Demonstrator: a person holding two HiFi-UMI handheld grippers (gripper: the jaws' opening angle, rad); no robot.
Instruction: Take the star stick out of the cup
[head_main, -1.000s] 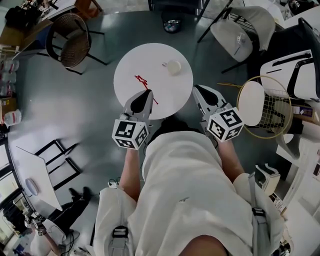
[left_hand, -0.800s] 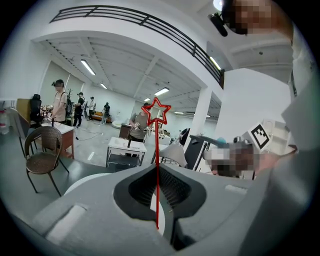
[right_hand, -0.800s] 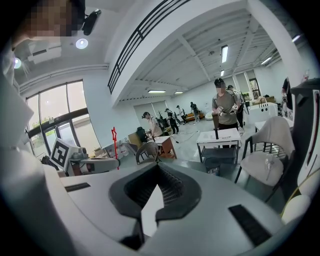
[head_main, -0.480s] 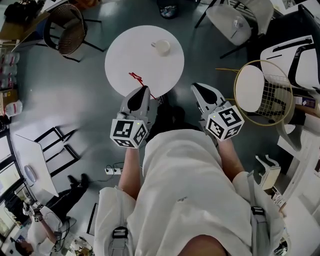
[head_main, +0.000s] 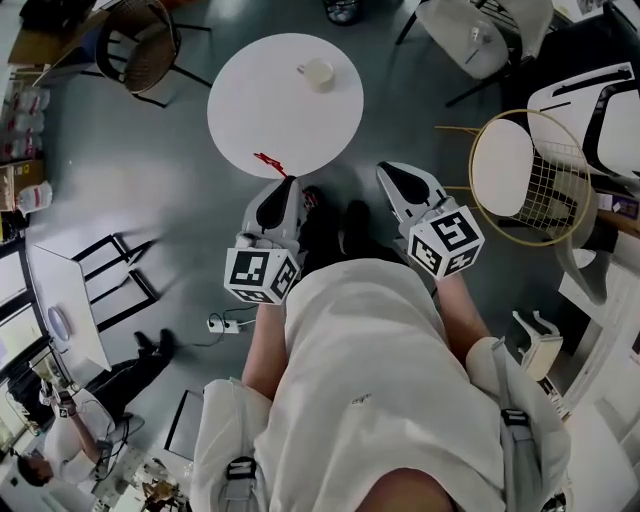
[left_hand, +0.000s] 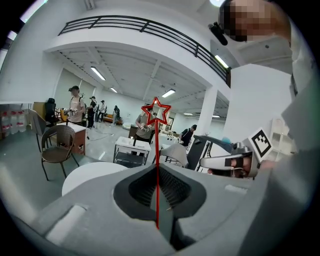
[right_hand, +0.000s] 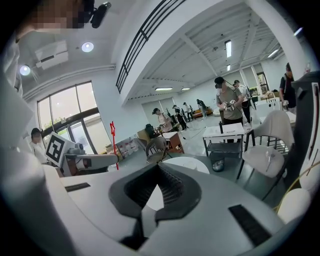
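Where I'm at: my left gripper (head_main: 289, 188) is clamped on the bottom end of the thin red stick with the outlined star on top (left_hand: 156, 145), and the star pokes up well above the jaws. The stick is well clear of the small white cup (head_main: 318, 72). That cup sits on the far side of the round white table (head_main: 262, 115) from me, while the star end hangs right around the table's near edge. My right gripper (head_main: 386, 172) is off the table's near-right side, jaws pressed together on nothing. So I'd call the pull-out itself done.

What worries me from here:

- The stick is skinny and I've only got the very bottom of it. That's a long lever above a tiny pinch, so a quick swing could make it pivot in the pads, or slide out and drop to the grey floor (head_main: 150, 200).
- The star is close to the table rim. If I dip the left gripper, it could clip the rim and get levered loose.
- If I reach over the table to lay the stick down, a careless sweep could knock the cup, which looks light.
- Right of the table there's a gold wire-frame chair with a white seat (head_main: 503, 195), near my empty gripper. It'd be easy to bump while I'm watching the stick.
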